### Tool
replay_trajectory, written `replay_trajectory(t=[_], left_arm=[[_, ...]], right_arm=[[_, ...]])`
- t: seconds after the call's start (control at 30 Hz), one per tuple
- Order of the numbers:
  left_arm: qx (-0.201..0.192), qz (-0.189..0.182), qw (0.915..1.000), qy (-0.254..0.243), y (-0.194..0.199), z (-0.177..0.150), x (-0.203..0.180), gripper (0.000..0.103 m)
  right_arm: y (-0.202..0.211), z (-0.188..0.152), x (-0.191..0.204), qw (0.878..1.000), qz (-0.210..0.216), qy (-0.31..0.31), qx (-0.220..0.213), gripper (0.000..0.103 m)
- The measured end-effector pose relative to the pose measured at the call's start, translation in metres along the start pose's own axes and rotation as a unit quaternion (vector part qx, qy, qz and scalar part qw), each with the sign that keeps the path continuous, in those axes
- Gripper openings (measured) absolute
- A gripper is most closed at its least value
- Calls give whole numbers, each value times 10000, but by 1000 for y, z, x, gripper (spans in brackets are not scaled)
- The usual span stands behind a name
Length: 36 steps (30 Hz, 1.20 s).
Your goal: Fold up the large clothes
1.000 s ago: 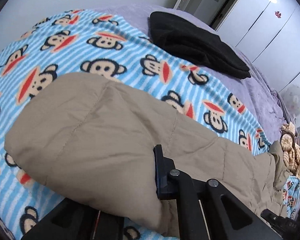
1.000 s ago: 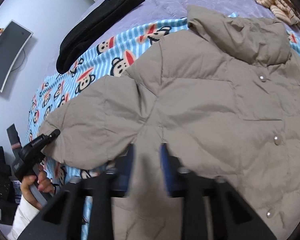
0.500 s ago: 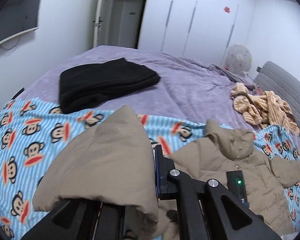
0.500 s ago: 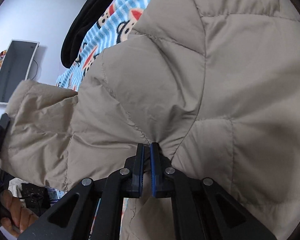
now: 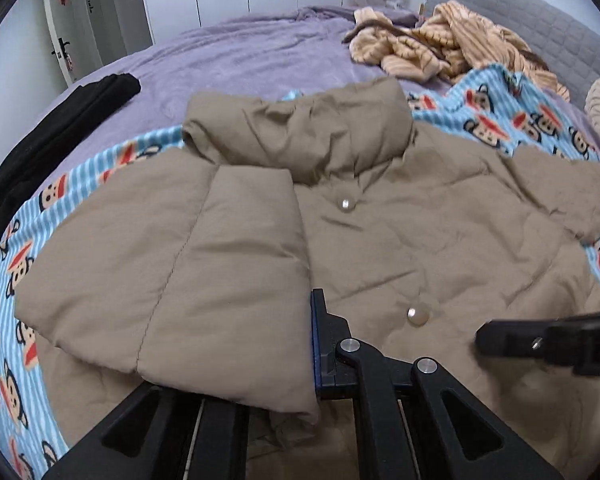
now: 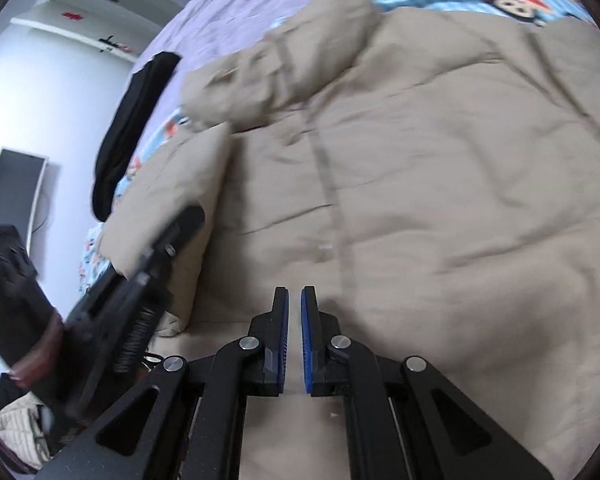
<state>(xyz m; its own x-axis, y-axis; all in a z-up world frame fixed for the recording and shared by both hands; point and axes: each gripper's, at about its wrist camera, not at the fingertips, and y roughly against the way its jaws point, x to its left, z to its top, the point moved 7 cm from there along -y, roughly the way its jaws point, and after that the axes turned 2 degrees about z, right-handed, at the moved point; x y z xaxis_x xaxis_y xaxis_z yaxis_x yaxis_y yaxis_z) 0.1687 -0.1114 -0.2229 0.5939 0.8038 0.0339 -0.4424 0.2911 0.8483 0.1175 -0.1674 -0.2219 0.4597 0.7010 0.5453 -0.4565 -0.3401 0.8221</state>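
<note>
One second ago the sleeve (image 5: 172, 276) of the beige padded jacket (image 5: 440, 240) lay stretched out to the side on the blue monkey-print blanket (image 5: 500, 112). Now the left tongs (image 5: 314, 344), shut on its cuff, have carried it across, and it lies folded over the jacket front. The right tongs (image 6: 295, 312), pinching the jacket fabric half a second ago, now hang closed and empty above it.
</note>
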Motion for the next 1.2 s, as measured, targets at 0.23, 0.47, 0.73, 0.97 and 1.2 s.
replay_trajectory(t=[0.23, 0.47, 0.73, 0.97, 1.2], left_arm=[[-173, 236, 9995, -74, 35, -21, 21, 102], [-250, 394, 9860, 1599, 76, -28, 145, 102], [771, -1769, 9097, 3676, -13, -45, 252, 102], [360, -1414, 9349, 3234, -19, -11, 230, 17], [-268, 375, 9884, 1447, 14, 18, 205, 12]], right_arm=[[-5, 8, -26, 9998, 11, -151, 97, 9], [12, 9, -4, 9959, -432, 789, -91, 52], [-1, -17, 105, 9386, -1049, 3257, -435, 88], [-46, -30, 141, 8649, -2025, 4549, -639, 88], [-25, 4, 121, 8882, -2135, 3856, -1296, 4]])
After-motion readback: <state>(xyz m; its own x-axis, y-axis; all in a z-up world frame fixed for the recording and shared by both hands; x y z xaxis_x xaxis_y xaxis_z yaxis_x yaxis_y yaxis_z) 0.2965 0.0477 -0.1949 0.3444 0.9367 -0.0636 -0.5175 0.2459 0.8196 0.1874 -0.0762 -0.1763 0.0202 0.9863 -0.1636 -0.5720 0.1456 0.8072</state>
